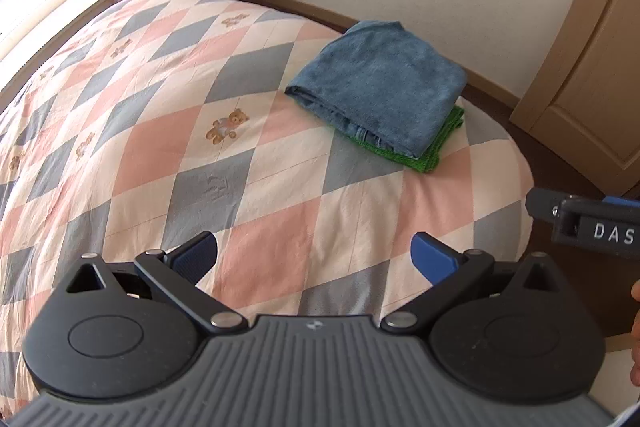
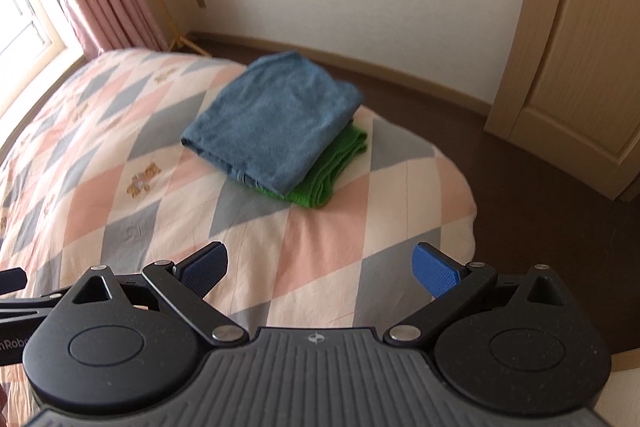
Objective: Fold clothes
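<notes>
Both left gripper (image 1: 314,259) and right gripper (image 2: 320,269) released, empty, above bed (image 1: 120,131); blue cloth (image 1: 380,87) folded atop green cloth (image 1: 444,139) near far edge; looks finished, keep clear of stack

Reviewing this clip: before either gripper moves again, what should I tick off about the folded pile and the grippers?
1. Left gripper open and empty: ok.
2. Right gripper open and empty: ok.
3. Blue towel folded and lying on the green cloth: ok.
4. Pile edges aligned: not ok, the green cloth sticks out at the near and right edges.
5. Pile fully on the bedspread, clear of the bed's edge: ok, though it sits near the far corner.
6. More clothes left to fold: cannot tell, none show on the bed in either view.
</notes>
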A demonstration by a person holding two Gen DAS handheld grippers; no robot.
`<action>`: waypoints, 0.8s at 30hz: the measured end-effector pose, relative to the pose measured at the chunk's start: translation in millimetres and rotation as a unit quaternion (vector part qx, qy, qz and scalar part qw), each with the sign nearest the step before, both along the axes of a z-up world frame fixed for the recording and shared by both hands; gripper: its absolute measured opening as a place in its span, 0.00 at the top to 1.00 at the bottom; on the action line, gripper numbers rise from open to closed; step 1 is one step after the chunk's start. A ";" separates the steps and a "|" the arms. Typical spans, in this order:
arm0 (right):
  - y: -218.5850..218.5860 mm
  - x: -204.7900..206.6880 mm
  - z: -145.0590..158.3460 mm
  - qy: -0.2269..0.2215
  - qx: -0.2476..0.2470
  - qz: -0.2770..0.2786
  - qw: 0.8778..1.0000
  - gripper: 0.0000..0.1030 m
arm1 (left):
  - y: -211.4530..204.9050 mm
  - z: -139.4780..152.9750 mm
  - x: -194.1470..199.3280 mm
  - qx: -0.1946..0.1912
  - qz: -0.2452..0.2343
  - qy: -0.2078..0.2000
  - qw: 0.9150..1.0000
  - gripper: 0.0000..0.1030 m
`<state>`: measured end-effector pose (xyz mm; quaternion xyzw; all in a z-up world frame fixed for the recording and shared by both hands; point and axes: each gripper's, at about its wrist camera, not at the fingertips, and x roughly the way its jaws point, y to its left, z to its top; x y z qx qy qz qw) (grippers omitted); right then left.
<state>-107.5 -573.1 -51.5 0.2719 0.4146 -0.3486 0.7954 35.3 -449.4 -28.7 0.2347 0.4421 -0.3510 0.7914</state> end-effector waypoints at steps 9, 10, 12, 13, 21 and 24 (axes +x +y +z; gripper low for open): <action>-32.1 20.7 -14.4 0.016 0.009 0.028 0.999 0.02 | -37.4 -11.8 13.6 0.019 0.013 0.004 1.000 0.01; -36.6 22.4 -15.8 0.017 0.011 0.030 0.999 0.02 | -42.0 -13.2 15.1 0.021 0.015 0.005 1.000 0.01; -45.9 25.1 -18.7 0.021 0.014 0.035 0.999 0.02 | -50.1 -15.4 17.6 0.023 0.021 0.008 0.999 0.01; -50.2 26.3 -19.9 0.023 0.015 0.037 0.999 0.02 | -53.8 -16.3 19.2 0.025 0.024 0.011 0.999 0.01; -79.3 32.7 -29.8 0.032 0.027 0.053 0.998 0.02 | -78.6 -21.7 24.1 0.027 0.045 0.020 0.998 0.01; -87.9 33.9 -32.4 0.037 0.027 0.059 0.997 0.02 | -87.5 -24.9 23.7 0.028 0.052 0.022 0.998 0.01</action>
